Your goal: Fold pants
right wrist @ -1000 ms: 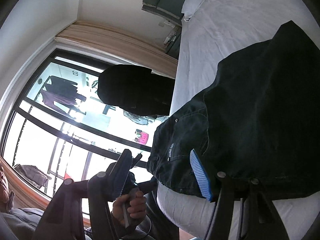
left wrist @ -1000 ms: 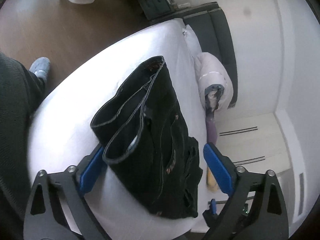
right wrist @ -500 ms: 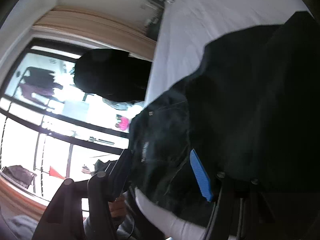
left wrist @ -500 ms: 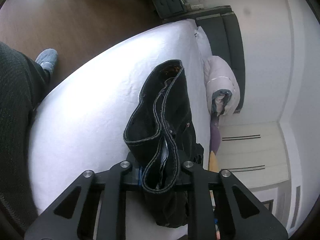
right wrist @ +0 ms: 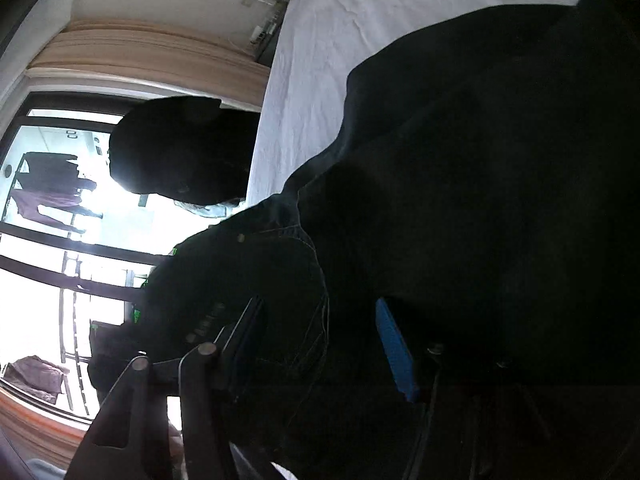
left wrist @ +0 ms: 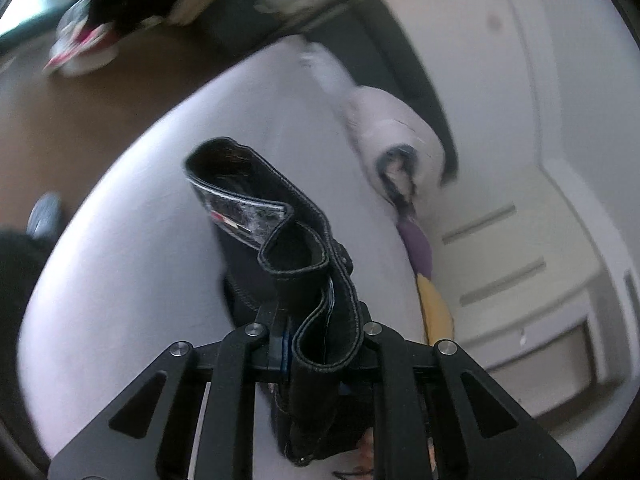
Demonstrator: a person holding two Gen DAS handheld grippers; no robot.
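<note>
The black pants hang bunched from my left gripper, which is shut on their hemmed edge and holds it above the white bed. In the right wrist view the same black pants fill most of the frame, dark and close. My right gripper has its jaws apart, with a blue fingertip pad on the right and the dark left finger on the left; pants fabric lies between them.
A rolled pale duvet and a purple and yellow item lie along the bed's far side by a white cabinet. Wood floor lies left. A window and a person's dark head show at left.
My left gripper shut on the pants' edge and has lifted it, so the fabric now hangs bunched. The right gripper's jaws have come closer together with the pants nearer the camera.
</note>
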